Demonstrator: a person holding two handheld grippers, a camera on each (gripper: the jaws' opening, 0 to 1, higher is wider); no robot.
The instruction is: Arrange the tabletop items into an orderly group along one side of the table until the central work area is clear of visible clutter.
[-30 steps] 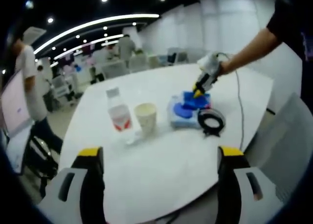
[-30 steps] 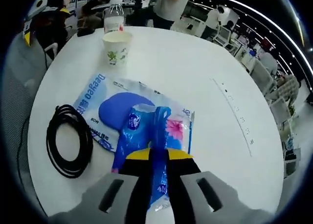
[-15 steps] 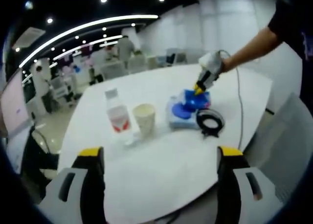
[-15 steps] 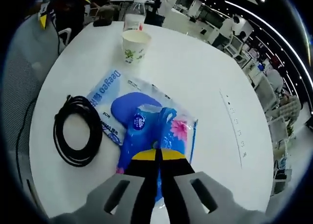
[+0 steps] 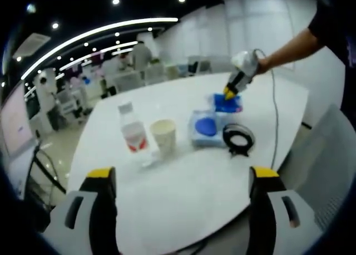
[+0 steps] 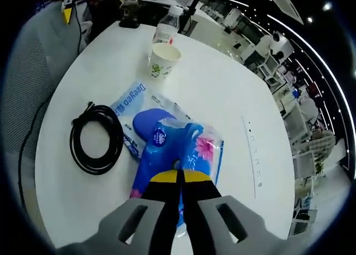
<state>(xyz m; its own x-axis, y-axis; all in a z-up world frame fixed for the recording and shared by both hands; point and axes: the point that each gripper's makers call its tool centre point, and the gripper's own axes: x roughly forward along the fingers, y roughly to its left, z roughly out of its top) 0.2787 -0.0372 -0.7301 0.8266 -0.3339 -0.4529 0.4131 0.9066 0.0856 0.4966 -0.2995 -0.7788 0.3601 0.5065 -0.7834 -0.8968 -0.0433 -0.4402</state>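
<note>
Cup point(image 5: 164, 135) between bottle point(image 5: 133, 133) and packet point(image 5: 204, 128)

One water bottle point(image 5: 134, 134), one paper cup point(image 5: 164, 135), one coiled black cable point(image 6: 97, 145), two blue tissue packs point(image 6: 172, 155).

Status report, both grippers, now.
Right gripper shut on blue tissue pack, lifting. Left gripper open, idle. Cable coil beside wipes pack.

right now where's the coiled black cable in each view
Left gripper view: the coiled black cable lies right of centre, at the table's near-right edge.
Right gripper view: the cable lies left of centre.
Shared landmark: the paper cup, beside the water bottle.
</note>
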